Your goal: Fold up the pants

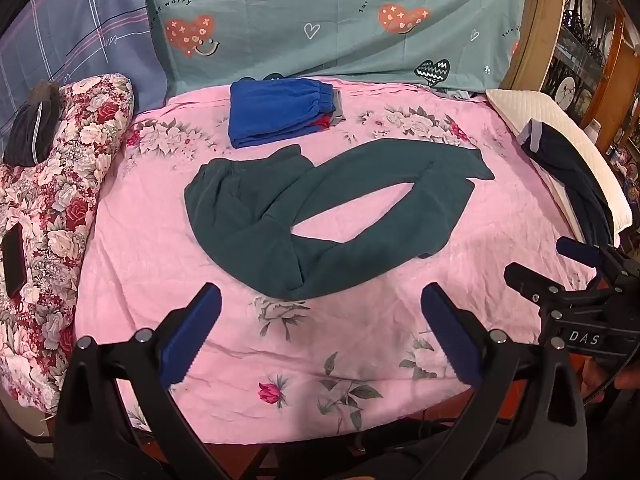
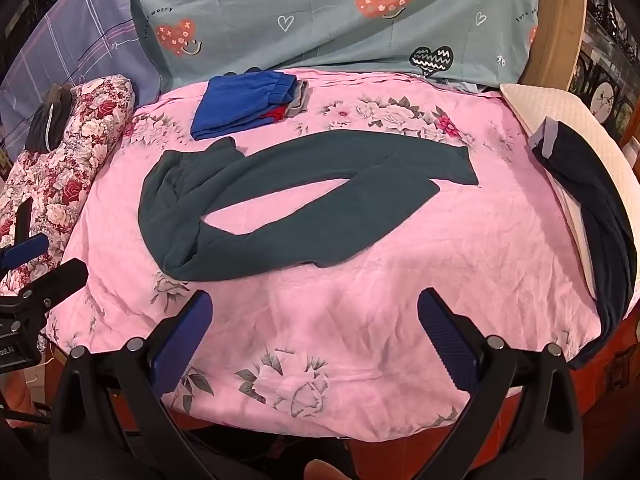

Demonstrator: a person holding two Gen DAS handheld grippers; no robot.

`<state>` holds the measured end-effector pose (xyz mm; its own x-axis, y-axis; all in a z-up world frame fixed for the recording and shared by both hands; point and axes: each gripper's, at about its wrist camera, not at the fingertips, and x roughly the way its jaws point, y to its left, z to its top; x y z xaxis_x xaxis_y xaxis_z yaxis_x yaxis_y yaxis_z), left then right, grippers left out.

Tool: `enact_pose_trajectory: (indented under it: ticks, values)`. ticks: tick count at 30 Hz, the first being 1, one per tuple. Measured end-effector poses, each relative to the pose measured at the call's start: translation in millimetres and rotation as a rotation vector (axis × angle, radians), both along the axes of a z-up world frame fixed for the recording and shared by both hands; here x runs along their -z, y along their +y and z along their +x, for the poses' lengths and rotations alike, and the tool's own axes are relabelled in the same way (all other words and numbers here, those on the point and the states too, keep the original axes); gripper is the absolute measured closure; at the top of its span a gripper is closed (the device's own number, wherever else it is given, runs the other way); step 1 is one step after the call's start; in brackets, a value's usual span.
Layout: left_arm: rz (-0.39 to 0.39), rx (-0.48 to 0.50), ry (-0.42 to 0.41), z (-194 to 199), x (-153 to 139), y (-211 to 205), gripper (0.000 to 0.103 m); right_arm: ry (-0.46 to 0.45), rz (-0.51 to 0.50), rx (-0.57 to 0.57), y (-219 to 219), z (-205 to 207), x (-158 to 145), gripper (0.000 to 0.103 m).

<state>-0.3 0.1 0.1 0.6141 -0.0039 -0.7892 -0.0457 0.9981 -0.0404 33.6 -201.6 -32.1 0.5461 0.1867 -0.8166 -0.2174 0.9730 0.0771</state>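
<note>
- Nearest, the left hand-held gripper (image 1: 318,334) and right hand-held gripper (image 2: 314,340) gape wide, empty, above the pink floral sheet (image 1: 360,340).
- Farther, dark green soft fabric pants (image 1: 320,216) lie unfolded, legs pointing right.
- Beyond, touching the waistband, a folded blue garment stack (image 1: 276,114).

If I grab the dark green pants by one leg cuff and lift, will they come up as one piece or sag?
The dark green pants lie limp and creased on the pink sheet, so they will probably sag and trail. The legs already curve apart, so a one-point lift likely leaves the waist dragging. The fabric looks soft and matte, so it probably won't slip.
</note>
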Motion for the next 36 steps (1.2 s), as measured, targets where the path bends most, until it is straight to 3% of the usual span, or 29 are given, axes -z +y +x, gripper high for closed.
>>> enact_pose_trajectory:
  ticks: [36]
  values:
    - [0.003, -0.002, 0.01, 1.4, 3.5, 7.5, 0.002, 0.008, -0.011, -0.011, 8.9, 4.6, 4.5, 0.001]
